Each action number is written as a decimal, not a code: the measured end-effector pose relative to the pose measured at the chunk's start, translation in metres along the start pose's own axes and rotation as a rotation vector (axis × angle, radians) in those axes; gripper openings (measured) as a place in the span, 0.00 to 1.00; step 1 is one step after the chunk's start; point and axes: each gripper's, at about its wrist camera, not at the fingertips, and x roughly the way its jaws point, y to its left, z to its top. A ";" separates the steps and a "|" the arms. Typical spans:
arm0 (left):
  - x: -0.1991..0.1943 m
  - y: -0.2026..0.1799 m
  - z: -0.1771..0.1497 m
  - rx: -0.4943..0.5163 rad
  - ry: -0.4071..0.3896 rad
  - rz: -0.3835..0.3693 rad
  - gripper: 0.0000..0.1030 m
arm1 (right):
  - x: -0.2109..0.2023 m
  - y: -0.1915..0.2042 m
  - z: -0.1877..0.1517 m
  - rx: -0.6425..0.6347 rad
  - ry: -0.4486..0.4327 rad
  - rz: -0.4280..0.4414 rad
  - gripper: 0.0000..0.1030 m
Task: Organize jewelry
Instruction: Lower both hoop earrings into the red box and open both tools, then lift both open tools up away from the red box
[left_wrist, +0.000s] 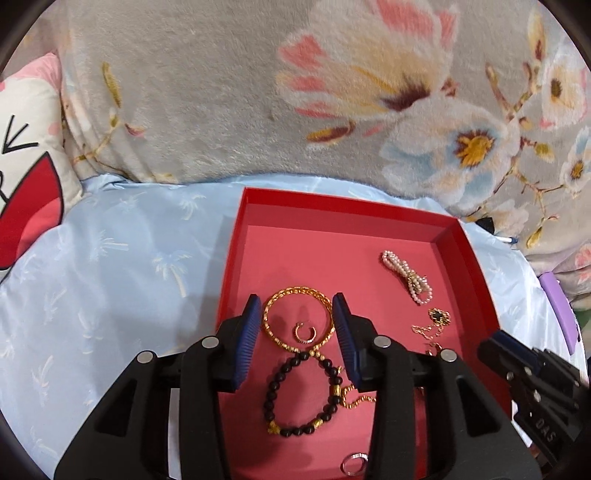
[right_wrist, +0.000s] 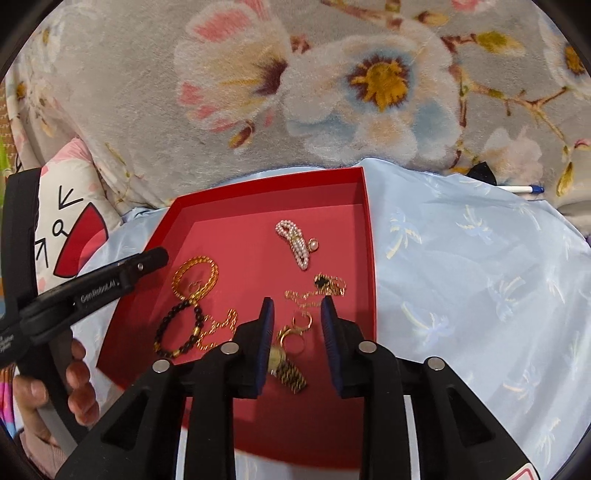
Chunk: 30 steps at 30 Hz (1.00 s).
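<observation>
Jewelry lies in a red tray (left_wrist: 236, 258); left gripper (left_wrist: 297, 332) spread empty above a gold bangle (left_wrist: 295, 317), right gripper (right_wrist: 297, 332) parted empty over rings (right_wrist: 301, 325).

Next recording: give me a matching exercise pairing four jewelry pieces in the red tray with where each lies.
Things:
1. gold bangle
2. pearl string
3. black bead bracelet
4. watch

Places:
A. far right part of the red tray
B. between the right gripper's open jaws
C. encircling a small ring
D. just nearer than the bangle

Pairs: 1-C, 2-A, 3-D, 4-B
</observation>
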 end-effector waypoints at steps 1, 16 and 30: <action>-0.005 -0.002 -0.002 0.011 -0.009 0.005 0.37 | -0.005 0.000 -0.004 -0.002 -0.005 -0.001 0.28; -0.073 -0.015 -0.065 0.128 -0.082 0.073 0.48 | -0.056 0.006 -0.061 -0.028 -0.023 -0.017 0.39; -0.081 -0.014 -0.134 0.110 -0.023 0.100 0.66 | -0.063 0.015 -0.110 -0.046 0.017 -0.050 0.57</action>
